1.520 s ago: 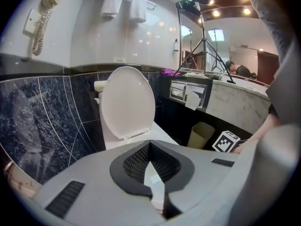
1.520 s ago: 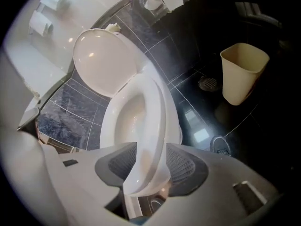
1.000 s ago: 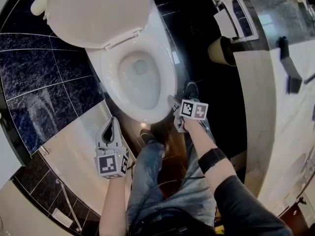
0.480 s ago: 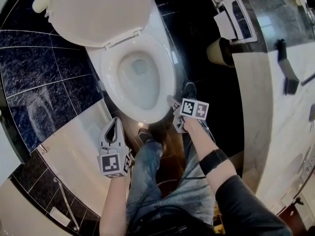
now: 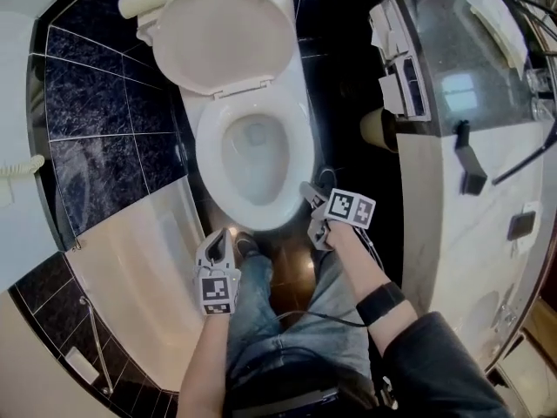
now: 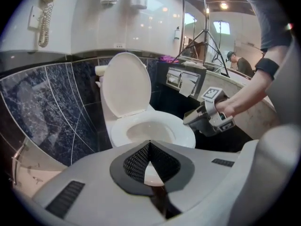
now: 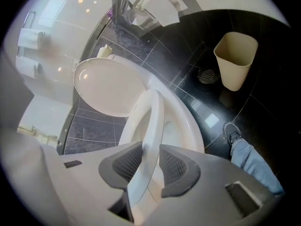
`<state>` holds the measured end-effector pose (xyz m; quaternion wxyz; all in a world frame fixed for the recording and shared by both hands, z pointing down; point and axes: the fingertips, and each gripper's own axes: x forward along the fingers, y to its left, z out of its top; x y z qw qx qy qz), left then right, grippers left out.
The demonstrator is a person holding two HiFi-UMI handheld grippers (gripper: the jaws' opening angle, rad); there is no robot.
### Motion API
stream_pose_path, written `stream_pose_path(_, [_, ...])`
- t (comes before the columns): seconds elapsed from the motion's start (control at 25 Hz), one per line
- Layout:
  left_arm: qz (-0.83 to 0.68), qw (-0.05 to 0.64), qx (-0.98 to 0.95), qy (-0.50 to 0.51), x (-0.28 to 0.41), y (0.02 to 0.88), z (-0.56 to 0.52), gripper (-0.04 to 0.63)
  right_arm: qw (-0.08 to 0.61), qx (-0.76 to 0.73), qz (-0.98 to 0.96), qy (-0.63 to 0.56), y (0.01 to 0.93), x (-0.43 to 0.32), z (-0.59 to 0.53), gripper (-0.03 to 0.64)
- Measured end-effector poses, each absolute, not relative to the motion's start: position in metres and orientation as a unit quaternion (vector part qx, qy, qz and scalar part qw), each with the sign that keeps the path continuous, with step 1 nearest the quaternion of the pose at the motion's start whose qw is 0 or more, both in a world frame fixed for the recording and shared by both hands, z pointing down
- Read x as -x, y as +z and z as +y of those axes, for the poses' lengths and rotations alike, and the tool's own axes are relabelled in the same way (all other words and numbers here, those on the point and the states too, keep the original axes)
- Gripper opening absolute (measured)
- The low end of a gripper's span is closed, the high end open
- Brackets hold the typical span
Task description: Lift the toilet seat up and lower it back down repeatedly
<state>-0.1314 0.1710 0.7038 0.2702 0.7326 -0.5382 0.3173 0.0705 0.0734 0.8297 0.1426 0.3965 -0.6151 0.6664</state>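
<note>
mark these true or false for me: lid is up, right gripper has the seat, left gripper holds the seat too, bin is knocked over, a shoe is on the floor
1. The toilet lid is raised. True.
2. The right gripper has the toilet seat between its jaws. True; the jaws have just been closing, and the pads sit on either side of the seat's front edge.
3. The left gripper holds the seat too. False: its jaws are together with nothing between them.
4. The waste bin is knocked over. False: it stands upright on the dark floor.
5. A shoe is on the floor. True.
</note>
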Motion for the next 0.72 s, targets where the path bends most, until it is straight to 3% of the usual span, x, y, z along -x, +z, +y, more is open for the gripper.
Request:
stream_pose_path(0.28, [-0.541, 0.371, -0.694, 0.296, 0.115, 0.729, 0.183, -0.003, 0.142, -0.386, -0.632, 0.656, 0.754, -0.06, 0.03, 0.138])
stream_pose_path(0.72, [-0.599, 0.344, -0.69, 0.217, 0.118, 0.677, 0.085, -0.005, 0.125, -0.377, -0.641, 0.656, 0.703, -0.046, -0.014, 0.141])
